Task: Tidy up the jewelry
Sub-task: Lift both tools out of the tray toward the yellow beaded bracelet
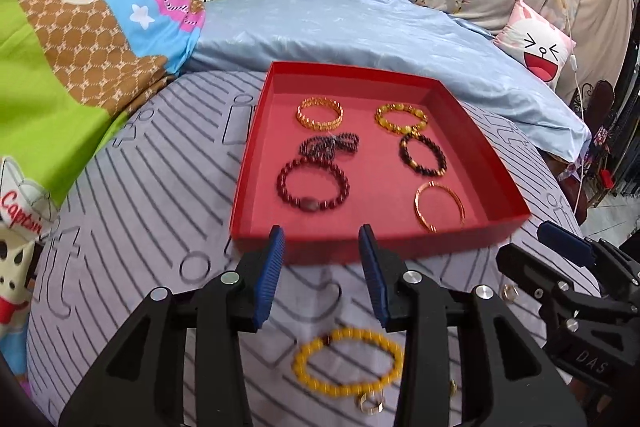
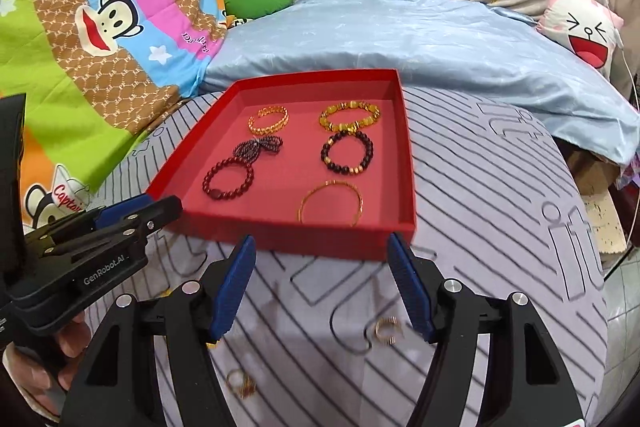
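A red tray [image 1: 360, 247] lies on the striped bed cover and holds several bracelets, among them a dark red bead bracelet [image 1: 313, 185] and a thin gold bangle [image 1: 439, 207]. My left gripper [image 1: 322, 233] hovers just short of the tray's near wall, open, with nothing between its blue pads. Below it on the cover lie a yellow bead bracelet [image 1: 348, 363] and a gold ring [image 1: 370, 403]. My right gripper [image 2: 322, 239] is open and empty before the same tray [image 2: 288, 237]. Small gold rings [image 2: 386, 331] lie on the cover under it.
Another gold ring [image 2: 240, 383] lies near the lower left in the right wrist view. A light blue quilt [image 1: 360, 27] lies behind the tray, a cartoon blanket [image 1: 80, 47] to the left, a pink cushion [image 1: 536, 51] at the far right. A hand [image 2: 60, 359] holds the left gripper's handle.
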Available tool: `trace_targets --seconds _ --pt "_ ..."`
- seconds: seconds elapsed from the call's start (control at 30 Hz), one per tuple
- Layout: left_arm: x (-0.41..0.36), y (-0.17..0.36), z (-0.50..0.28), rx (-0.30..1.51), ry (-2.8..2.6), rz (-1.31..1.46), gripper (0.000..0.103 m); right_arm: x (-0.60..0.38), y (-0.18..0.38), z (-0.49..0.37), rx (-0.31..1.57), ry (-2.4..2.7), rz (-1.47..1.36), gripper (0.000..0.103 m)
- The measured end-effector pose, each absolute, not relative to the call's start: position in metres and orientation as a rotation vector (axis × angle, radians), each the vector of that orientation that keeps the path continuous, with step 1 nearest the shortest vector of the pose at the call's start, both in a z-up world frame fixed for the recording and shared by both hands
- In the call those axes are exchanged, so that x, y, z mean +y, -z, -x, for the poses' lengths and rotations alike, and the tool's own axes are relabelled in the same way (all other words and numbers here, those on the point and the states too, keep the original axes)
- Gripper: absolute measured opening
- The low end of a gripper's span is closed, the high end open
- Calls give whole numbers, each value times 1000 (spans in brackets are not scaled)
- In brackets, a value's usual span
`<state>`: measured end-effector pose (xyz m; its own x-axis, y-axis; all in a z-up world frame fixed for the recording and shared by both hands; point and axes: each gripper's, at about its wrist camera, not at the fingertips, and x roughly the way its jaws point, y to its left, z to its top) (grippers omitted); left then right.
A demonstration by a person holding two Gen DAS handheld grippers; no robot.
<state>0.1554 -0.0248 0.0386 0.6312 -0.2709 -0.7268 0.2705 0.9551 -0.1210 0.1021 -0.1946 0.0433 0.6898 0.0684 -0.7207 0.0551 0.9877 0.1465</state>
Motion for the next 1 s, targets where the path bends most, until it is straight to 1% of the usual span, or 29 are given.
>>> trace_targets --seconds 0.1,0.37,0.57,0.8,0.87,1.0 --pt "-16 -35 -140 840 309 18 39 -197 -40 -86 820 -4 -178 65" --pt "-5 -5 -111 908 291 11 40 -200 -26 -52 848 13 -203 65" --pt "-7 12 -106 927 255 -15 40 -197 -16 -44 870 21 -194 65" --pt "-15 13 -105 906 261 -38 38 -200 -4 -45 888 44 -187 65" --pt "-18 14 -104 901 271 -47 31 -203 -1 -46 893 54 -192 65" --pt "-18 14 -103 898 292 -33 9 -208 1 -50 897 68 -196 65"
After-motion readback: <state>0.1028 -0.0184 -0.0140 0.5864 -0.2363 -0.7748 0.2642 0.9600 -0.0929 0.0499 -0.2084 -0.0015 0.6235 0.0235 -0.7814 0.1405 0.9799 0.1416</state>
